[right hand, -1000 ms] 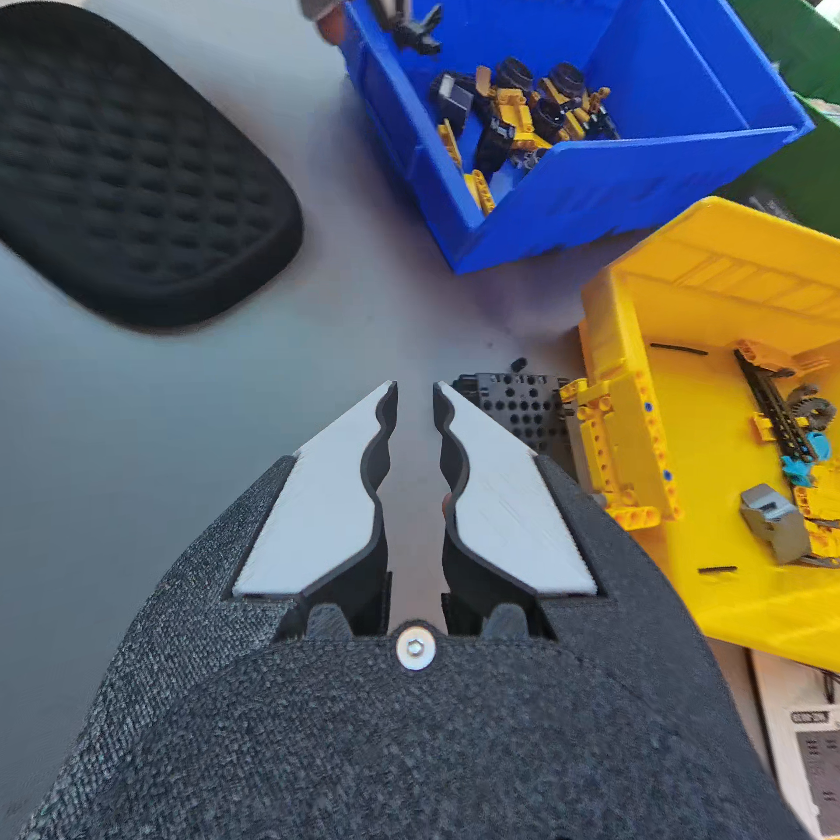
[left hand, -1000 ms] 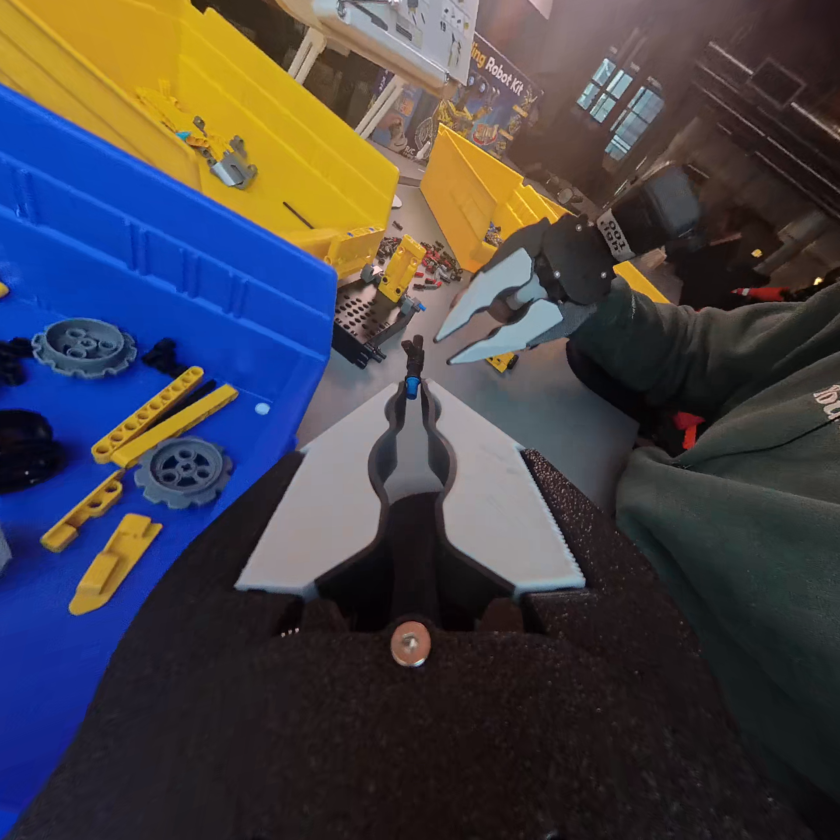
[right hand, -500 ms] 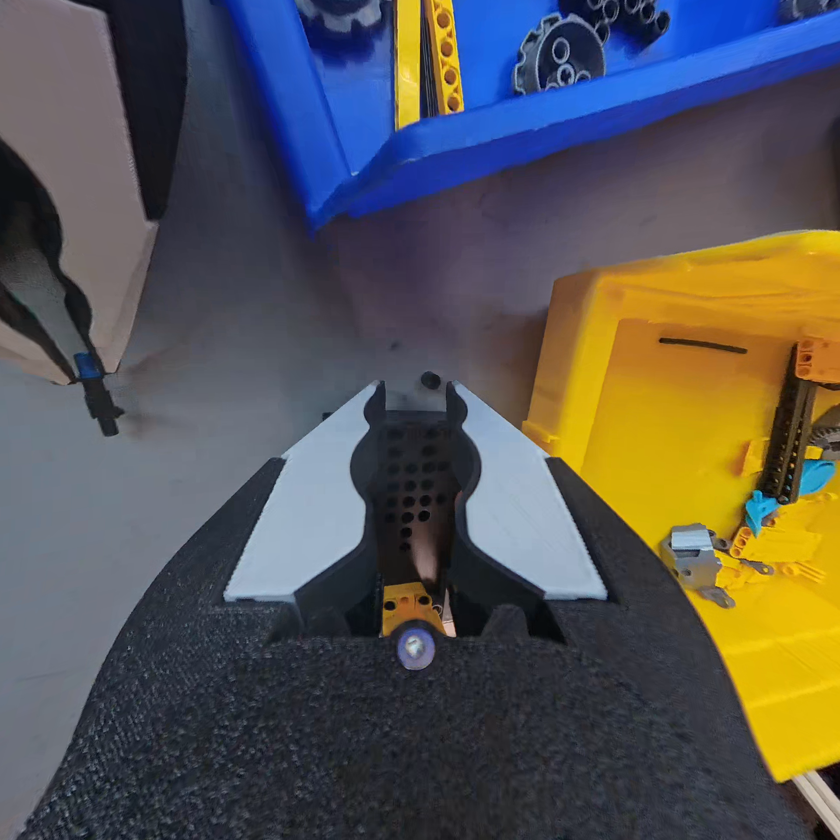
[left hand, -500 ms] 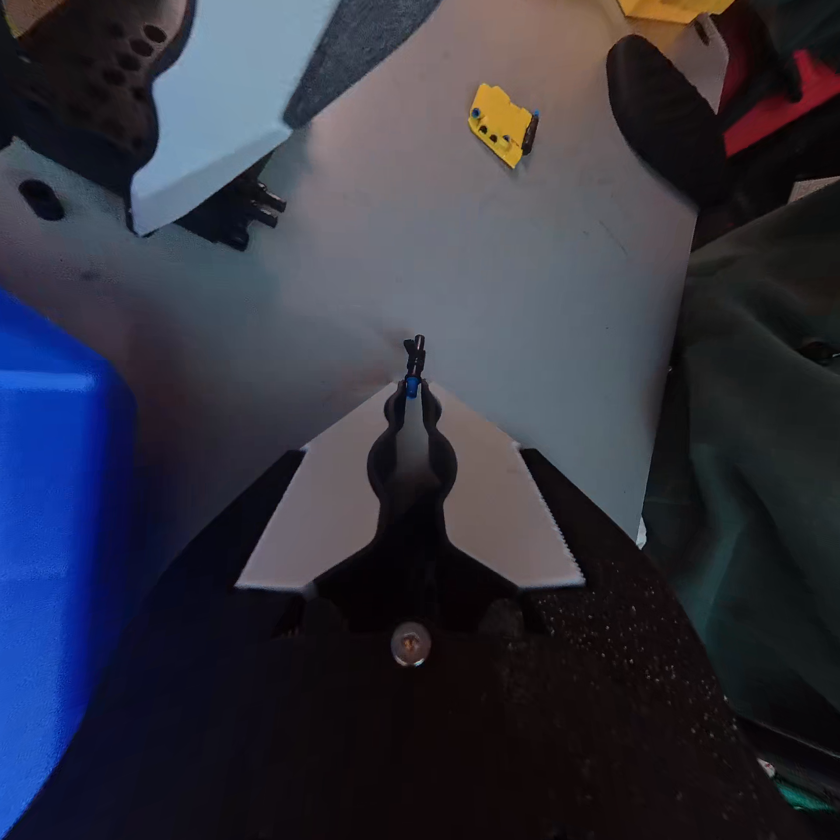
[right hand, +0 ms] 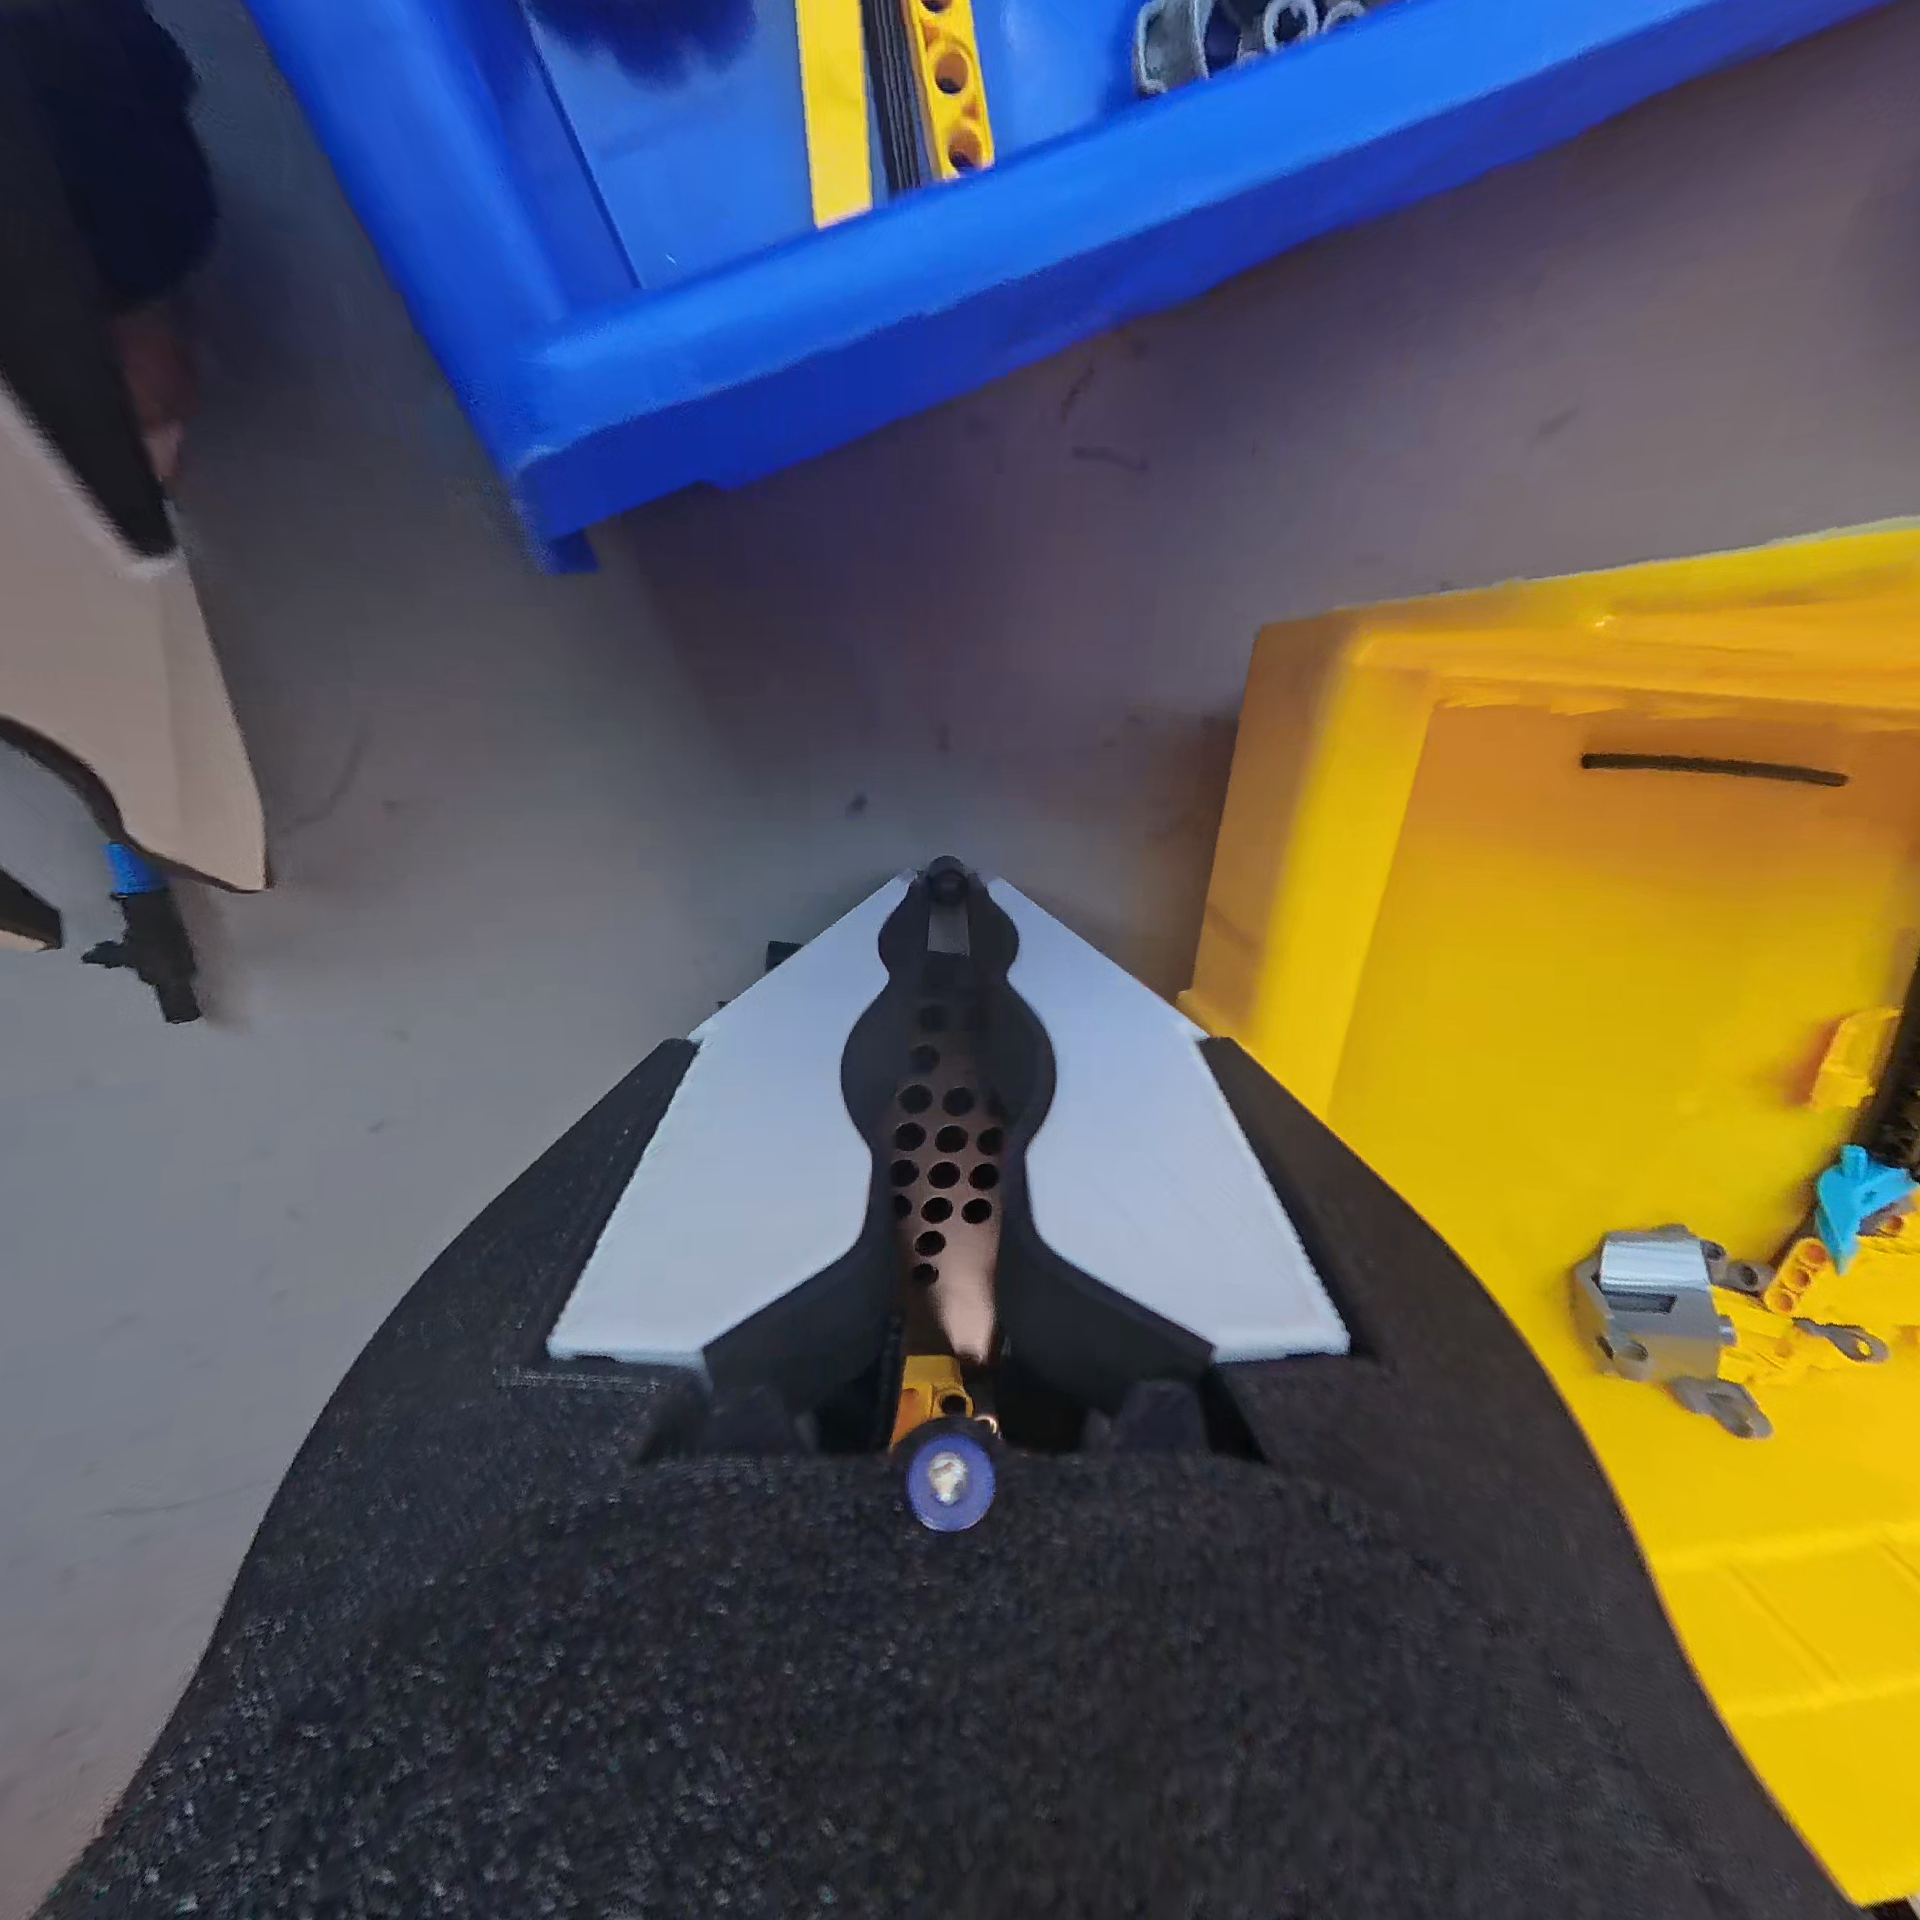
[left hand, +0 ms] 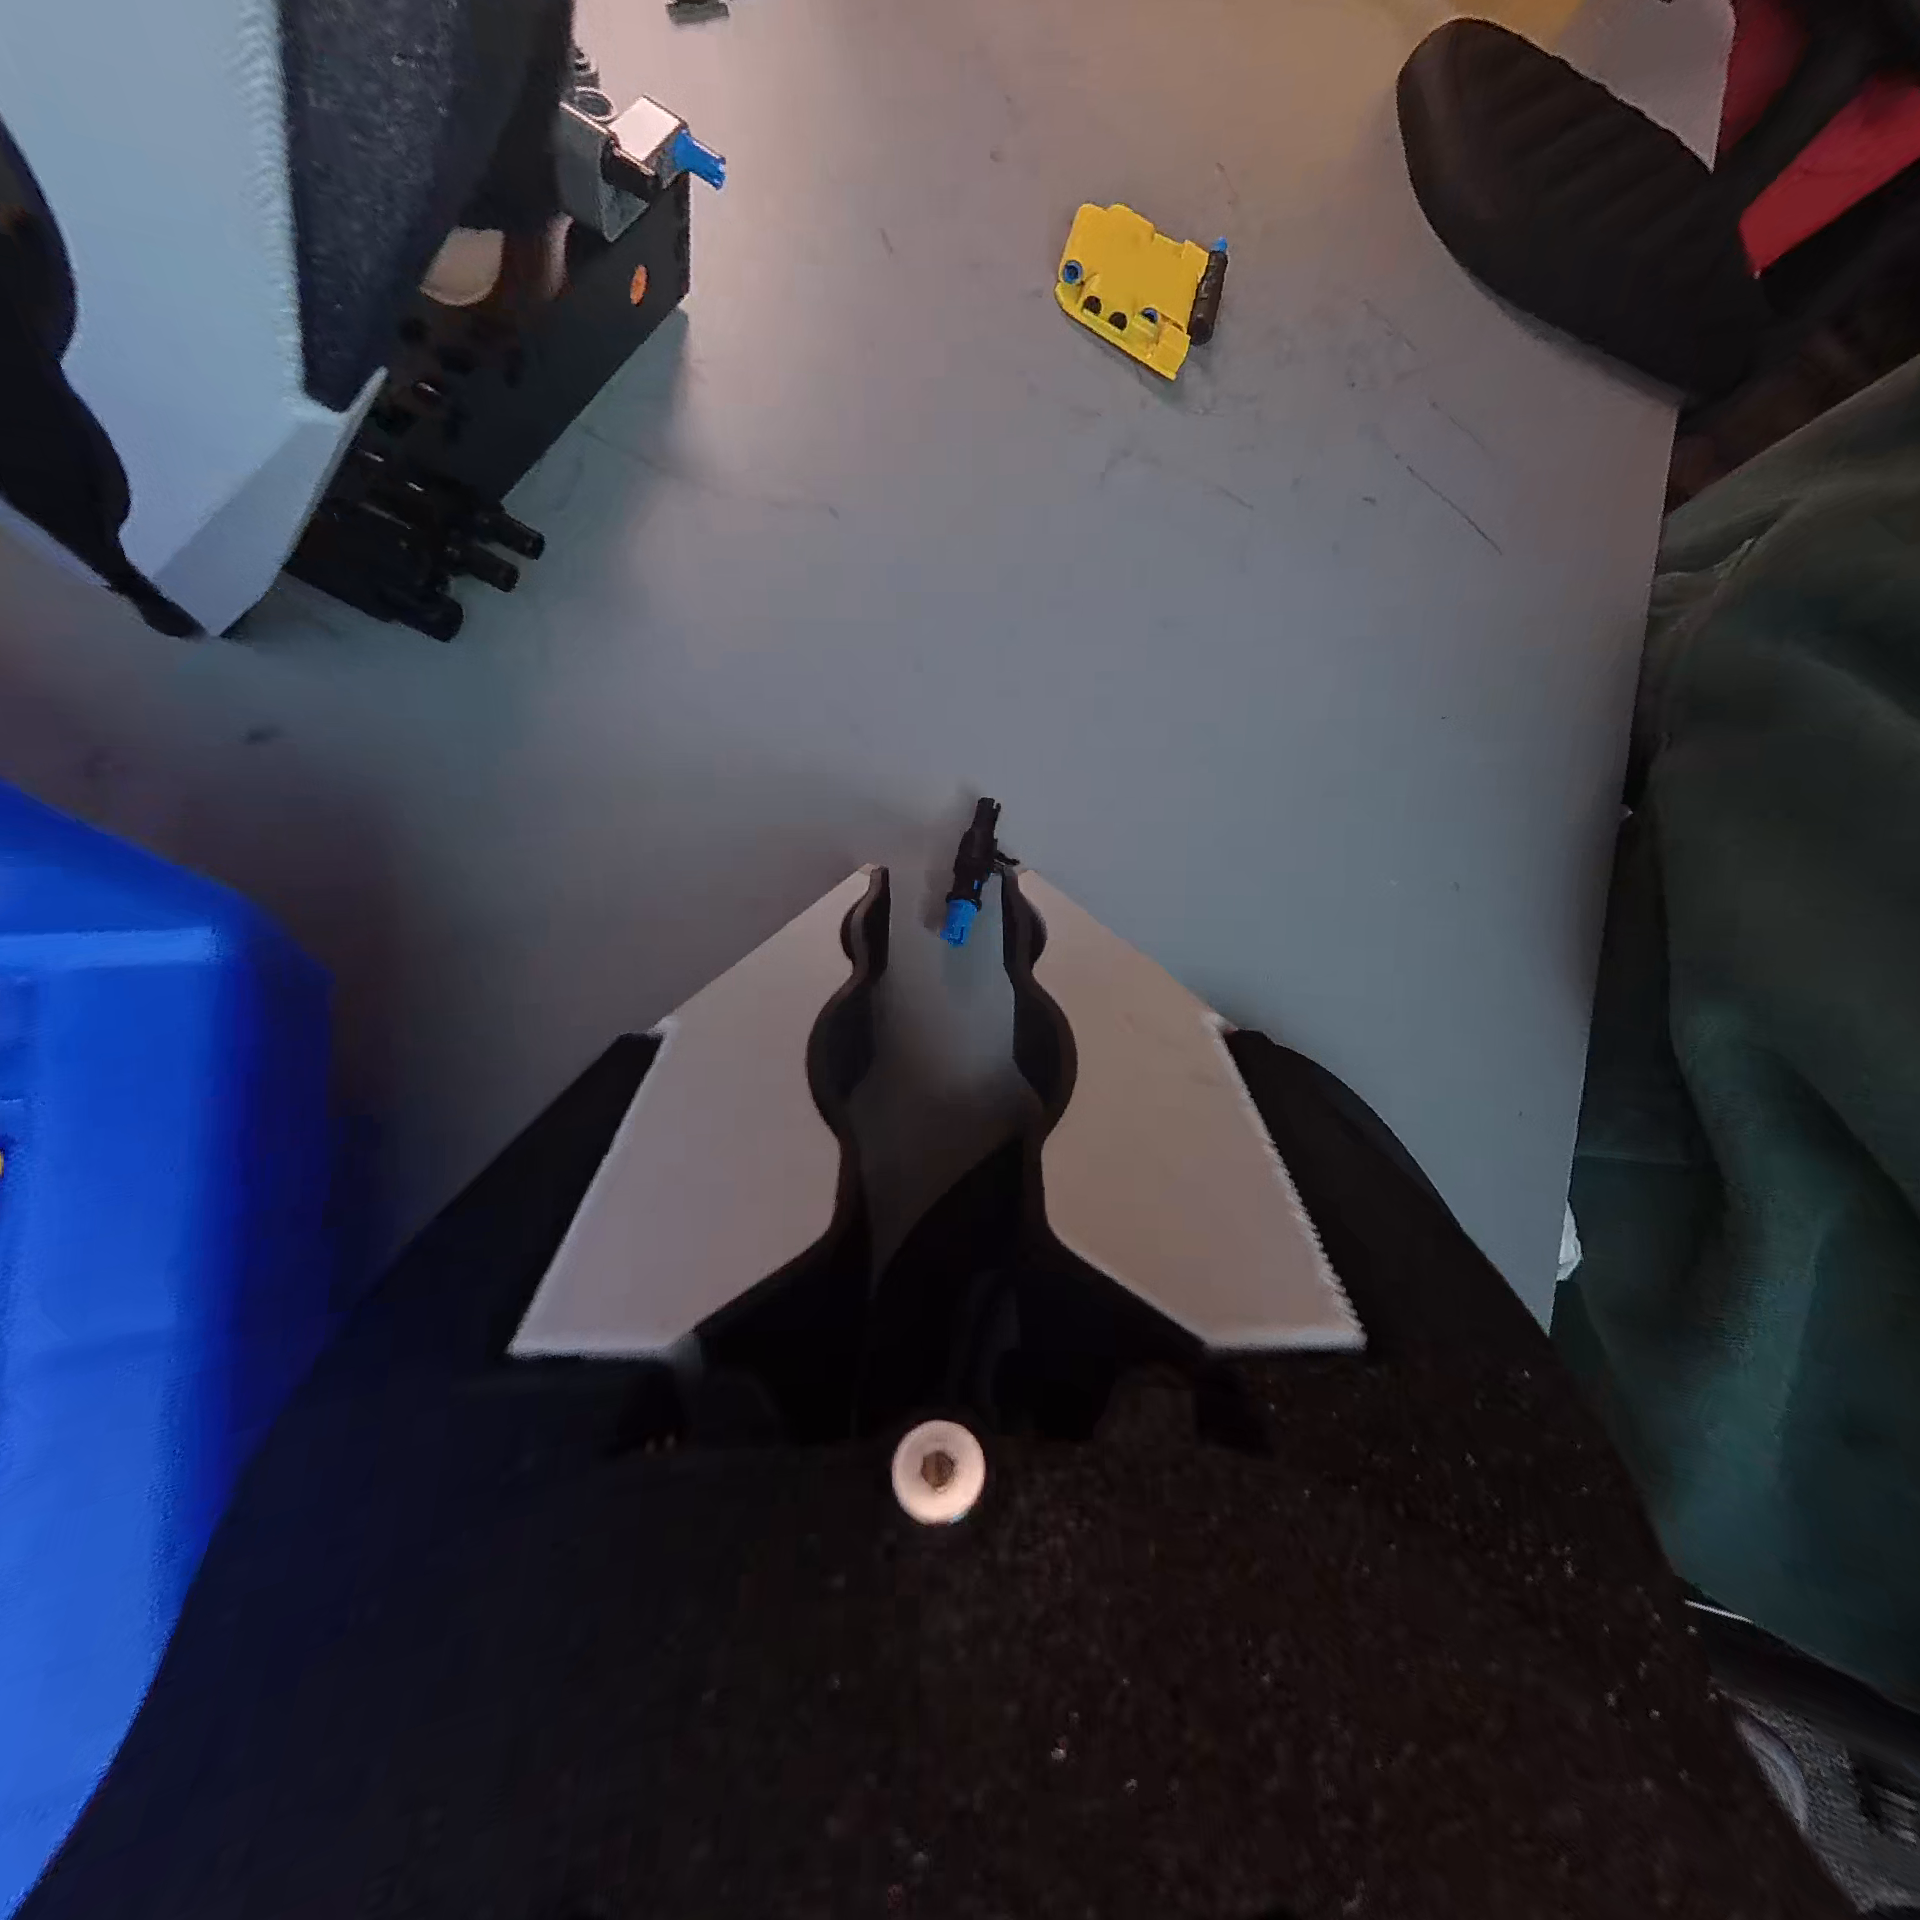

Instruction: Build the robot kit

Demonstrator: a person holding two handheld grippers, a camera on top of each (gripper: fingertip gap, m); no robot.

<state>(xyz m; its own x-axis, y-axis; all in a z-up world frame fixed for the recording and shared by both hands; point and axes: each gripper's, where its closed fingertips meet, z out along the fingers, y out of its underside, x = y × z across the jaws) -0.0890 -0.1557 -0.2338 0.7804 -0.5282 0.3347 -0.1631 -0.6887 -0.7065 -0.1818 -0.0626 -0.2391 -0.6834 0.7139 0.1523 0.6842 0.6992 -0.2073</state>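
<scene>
Our left gripper stands parted over the grey table, a small black-and-blue pin loose between its tips, nearer the right one. Our right gripper is clenched on a black perforated plate, between blue bin and yellow bin.

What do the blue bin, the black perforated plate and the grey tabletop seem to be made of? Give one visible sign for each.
Blue bin: likely moulded plastic, smooth, slightly glossy, with rounded rims and uniform colour.
Black perforated plate, clamped in the right gripper: probably rigid plastic, matte, with regular round holes like a construction-kit piece.
Grey tabletop: a hard, smooth sheet with fine scuffs; laminate or painted metal, unclear which.
</scene>
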